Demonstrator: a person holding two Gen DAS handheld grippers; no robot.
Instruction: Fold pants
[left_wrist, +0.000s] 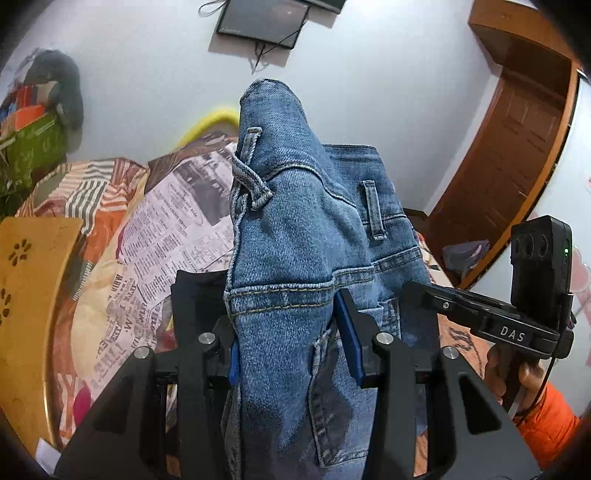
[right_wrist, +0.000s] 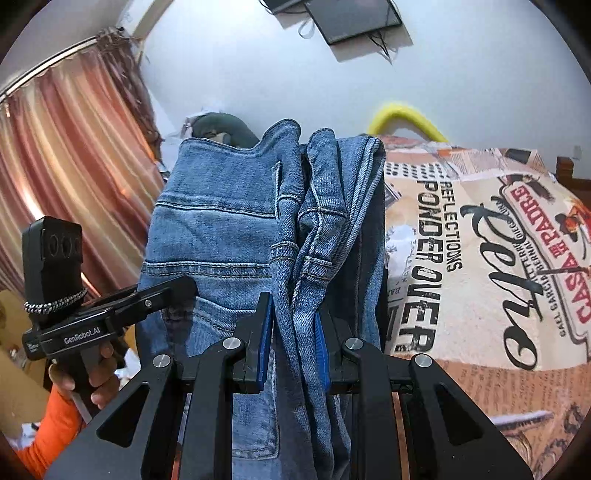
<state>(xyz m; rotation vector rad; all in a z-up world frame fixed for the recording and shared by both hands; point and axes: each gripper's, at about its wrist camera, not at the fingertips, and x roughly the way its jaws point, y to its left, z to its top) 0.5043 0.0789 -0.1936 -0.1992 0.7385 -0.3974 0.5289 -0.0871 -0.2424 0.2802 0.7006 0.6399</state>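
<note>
Blue denim pants (left_wrist: 295, 229) hang between both grippers, lifted above the bed, waistband and belt loops up. My left gripper (left_wrist: 291, 339) is shut on a bunched fold of the pants near a back pocket. My right gripper (right_wrist: 293, 332) is shut on the other bunched edge of the pants (right_wrist: 229, 229). The right gripper also shows at the right of the left wrist view (left_wrist: 491, 321), and the left gripper at the left of the right wrist view (right_wrist: 110, 317), each held by a hand in an orange sleeve.
A bed with a newspaper-print sheet (right_wrist: 480, 266) lies below and beyond. A striped blanket (left_wrist: 85, 195) and a yellow wooden headboard (left_wrist: 26, 295) are at left. A wooden door (left_wrist: 517, 147), pink curtains (right_wrist: 66, 147) and a wall screen (left_wrist: 262, 18) surround the bed.
</note>
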